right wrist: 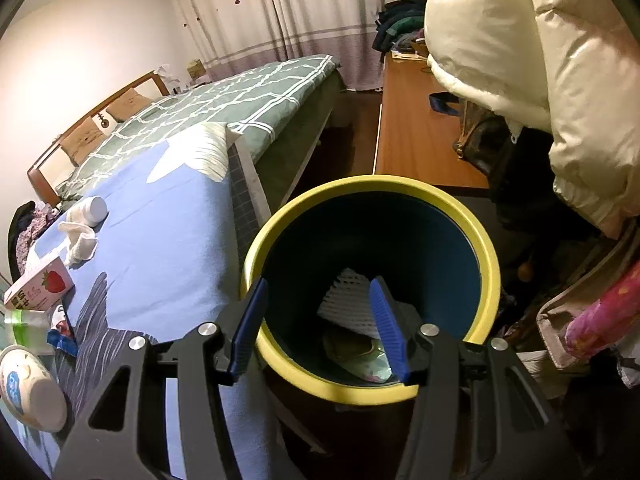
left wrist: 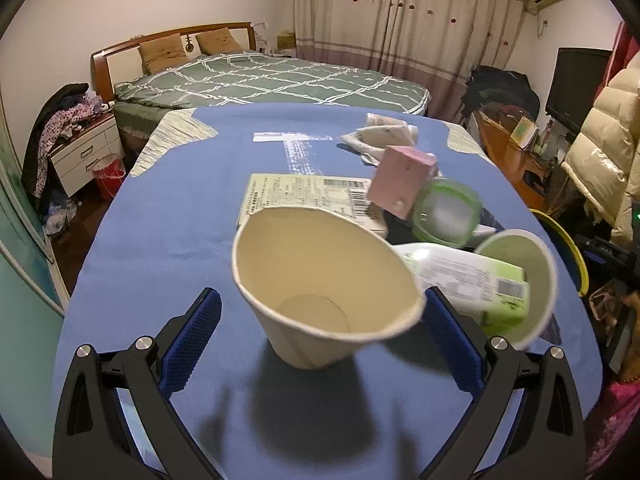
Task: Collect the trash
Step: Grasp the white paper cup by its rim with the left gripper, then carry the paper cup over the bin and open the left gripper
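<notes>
Several pieces of trash already lie in the bottom of your yellow-rimmed bin at the centre of the right wrist view: a white foam net sleeve and some flattened packaging beneath it. Your right gripper hangs over the bin's mouth with its jaws spread and nothing between them, so that load looks delivered. Most of the work is still on the blue tablecloth. Your left gripper stands wide open around a tilted paper cup at lower centre of the left wrist view; the right pad seems to touch the cup's rim, the left pad stands apart, and no squeeze is on yet. To the right of that cup sit a second paper cup with a white and green carton across it, a green-rimmed plastic lid, a pink box, and a flat printed carton; crumpled tissues lie further up the frame. By my judgement you are early to midway: one cup is lined up for grasping, and at least six items remain to carry over.
</notes>
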